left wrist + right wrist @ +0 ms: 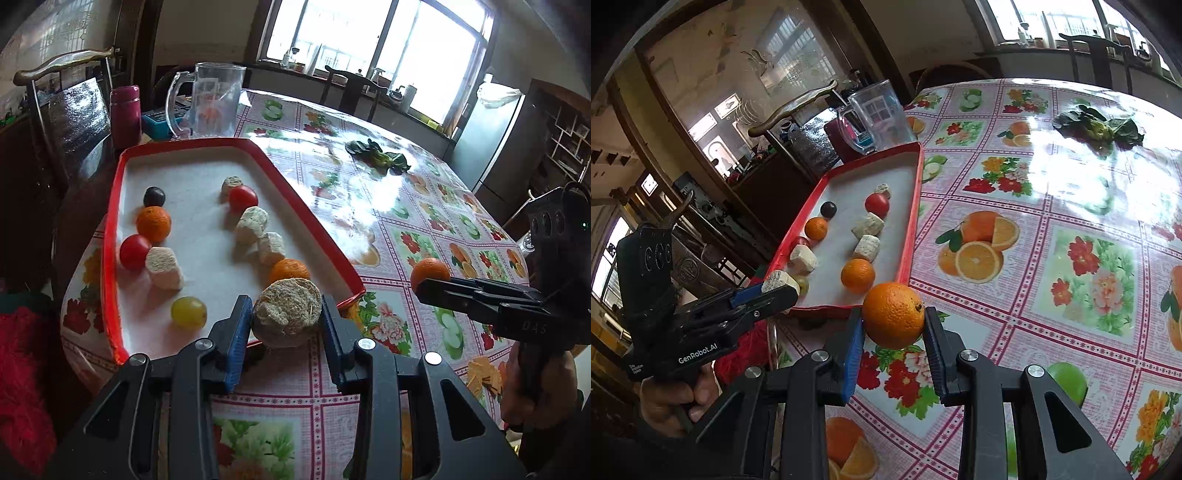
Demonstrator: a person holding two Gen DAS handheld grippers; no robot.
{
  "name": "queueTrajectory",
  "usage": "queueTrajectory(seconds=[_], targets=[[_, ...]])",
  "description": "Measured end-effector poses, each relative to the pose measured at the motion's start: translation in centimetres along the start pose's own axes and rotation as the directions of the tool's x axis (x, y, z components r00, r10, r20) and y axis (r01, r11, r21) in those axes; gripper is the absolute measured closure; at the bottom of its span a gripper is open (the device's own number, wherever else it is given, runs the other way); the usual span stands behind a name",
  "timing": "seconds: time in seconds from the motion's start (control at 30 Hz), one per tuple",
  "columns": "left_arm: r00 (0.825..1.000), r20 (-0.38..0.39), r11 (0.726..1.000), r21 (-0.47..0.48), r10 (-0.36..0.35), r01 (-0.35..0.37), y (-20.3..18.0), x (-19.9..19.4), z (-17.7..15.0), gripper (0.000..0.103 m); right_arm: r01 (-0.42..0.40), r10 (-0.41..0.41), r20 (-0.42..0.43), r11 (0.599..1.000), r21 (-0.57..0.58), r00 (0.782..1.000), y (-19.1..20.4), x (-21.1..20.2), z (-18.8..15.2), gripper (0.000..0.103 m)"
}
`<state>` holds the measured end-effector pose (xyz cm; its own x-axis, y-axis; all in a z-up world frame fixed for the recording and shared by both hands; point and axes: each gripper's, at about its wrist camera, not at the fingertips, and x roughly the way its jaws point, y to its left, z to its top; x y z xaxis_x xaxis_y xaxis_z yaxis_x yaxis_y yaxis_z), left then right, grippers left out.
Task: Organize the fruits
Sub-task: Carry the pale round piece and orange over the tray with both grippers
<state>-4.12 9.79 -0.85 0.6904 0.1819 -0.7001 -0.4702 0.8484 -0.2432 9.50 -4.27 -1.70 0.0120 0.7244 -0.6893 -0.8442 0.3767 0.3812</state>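
step: carrying fruit to red tray (114,206) | left gripper (284,317) clamped on beige pithy chunk (286,317) over tray's near edge | right gripper (894,328) clamped on orange (893,314) off its near right corner | next: lower into free tray spots, release

The green fruit (1067,382) at the lower right of the right wrist view sits half hidden behind the right tongs' (894,332) arm. In the tray (911,221), the yellow-green grape (802,283) barely peeks past the left tongs (781,286). The window-sill bottles are too small to tell.
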Motion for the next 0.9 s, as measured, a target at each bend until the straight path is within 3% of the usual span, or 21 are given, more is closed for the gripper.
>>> queueTrajectory(seconds=[0.57, 0.9], targets=[[0.999, 0.029, 0.996, -0.087, 0.039, -0.037, 5.0, -2.6, -1.2, 0.068, -0.010, 0.009, -0.025, 0.999, -0.042, 1.000, 3.3, 3.5, 1.3, 0.071], [0.998, 0.030, 0.991, -0.129, 0.050, -0.046, 6.9, -1.9, -0.7, 0.068, 0.043, -0.044, -0.024, 0.997, -0.058, 0.999, 3.5, 5.4, 2.6, 0.071]])
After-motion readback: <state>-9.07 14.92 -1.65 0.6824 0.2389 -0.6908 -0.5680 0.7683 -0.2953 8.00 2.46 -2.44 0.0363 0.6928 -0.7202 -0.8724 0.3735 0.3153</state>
